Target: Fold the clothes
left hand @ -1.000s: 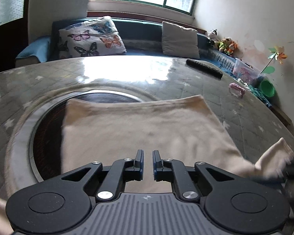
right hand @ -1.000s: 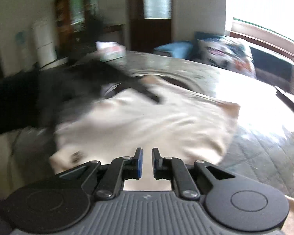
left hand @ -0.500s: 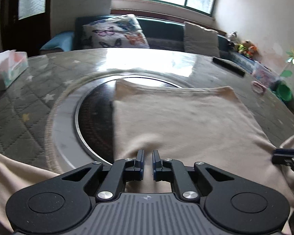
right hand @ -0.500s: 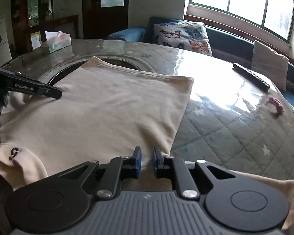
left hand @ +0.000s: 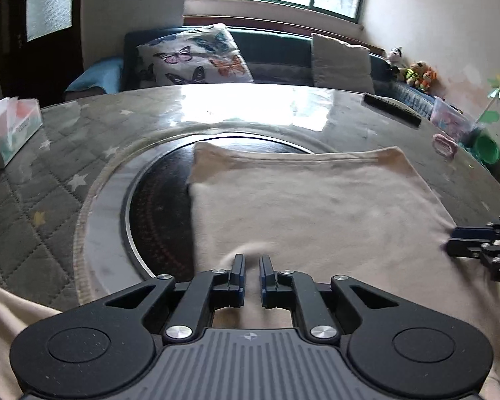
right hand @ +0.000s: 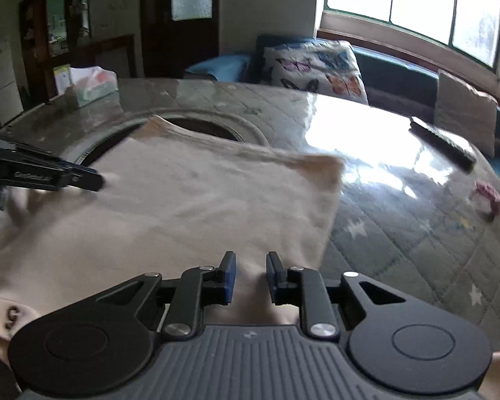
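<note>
— Where's the beige garment?

— Spread flat on the round tabletop, partly over its dark centre disc, directly ahead of and beneath both grippers.

— The left gripper?

— Pressed nearly together over the near hem; whether it pinches a raised bit of cloth, I cannot tell.

— And the right gripper?

— Its jaws have just been opening, fabric lying loose between them.

table: round | on it: beige garment, tissue box, remote
</note>
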